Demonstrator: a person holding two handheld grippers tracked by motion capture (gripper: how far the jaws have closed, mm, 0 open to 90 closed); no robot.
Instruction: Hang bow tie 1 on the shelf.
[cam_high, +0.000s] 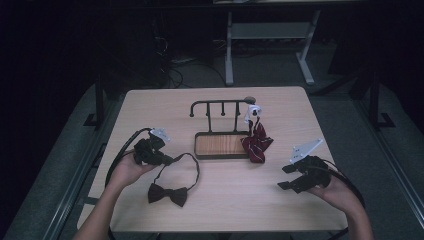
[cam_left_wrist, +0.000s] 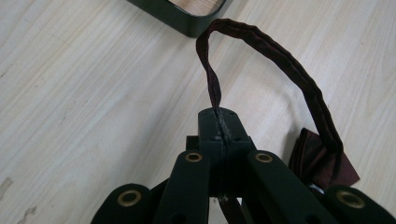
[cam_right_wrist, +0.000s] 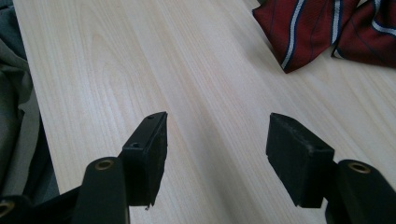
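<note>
A dark maroon bow tie (cam_high: 168, 194) lies on the table's front left, its neck strap (cam_high: 192, 165) looping up toward the rack. My left gripper (cam_high: 167, 160) is shut on that strap; in the left gripper view the strap (cam_left_wrist: 280, 60) arcs out from between the closed jaws and down to the bow (cam_left_wrist: 322, 161). My right gripper (cam_high: 286, 176) hovers open over bare wood at the front right, nothing between its fingers (cam_right_wrist: 149, 149). A red striped tie (cam_high: 257, 142) hangs from the black hook rack (cam_high: 220, 103) and drapes onto the table; its ends (cam_right_wrist: 303, 32) show in the right gripper view.
The rack stands on a wooden base tray (cam_high: 221, 145) at the table's middle. A white tag (cam_high: 252, 110) hangs at the rack's right end. The pale wooden table (cam_high: 150, 107) has a dark floor and desk legs (cam_high: 229, 50) behind it.
</note>
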